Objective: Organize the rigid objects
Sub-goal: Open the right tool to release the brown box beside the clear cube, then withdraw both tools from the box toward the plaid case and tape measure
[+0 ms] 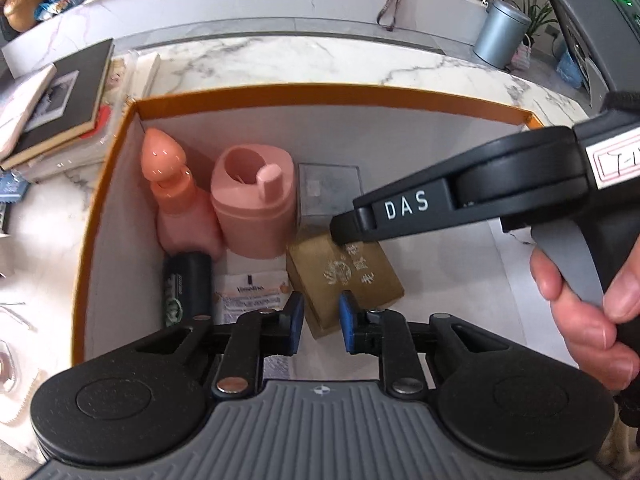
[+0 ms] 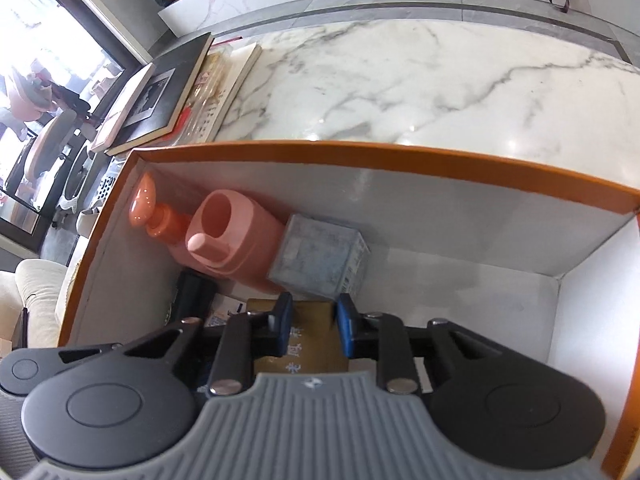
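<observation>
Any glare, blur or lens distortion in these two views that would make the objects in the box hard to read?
Left wrist view: fisheye bends the orange box rim into an arc; its left wall is slightly smeared; the gold block and its characters read clearly. Right wrist view: the window is blown out, the marble counter carries soft glare spots, and the grey box looks a little soft.

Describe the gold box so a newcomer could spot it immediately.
Look inside the orange-rimmed box on the marble counter. Along its left end stand pink containers and a grey cube. Just in front of the cube lies the gold box, the only brass-coloured item, printed with pale characters.
</observation>
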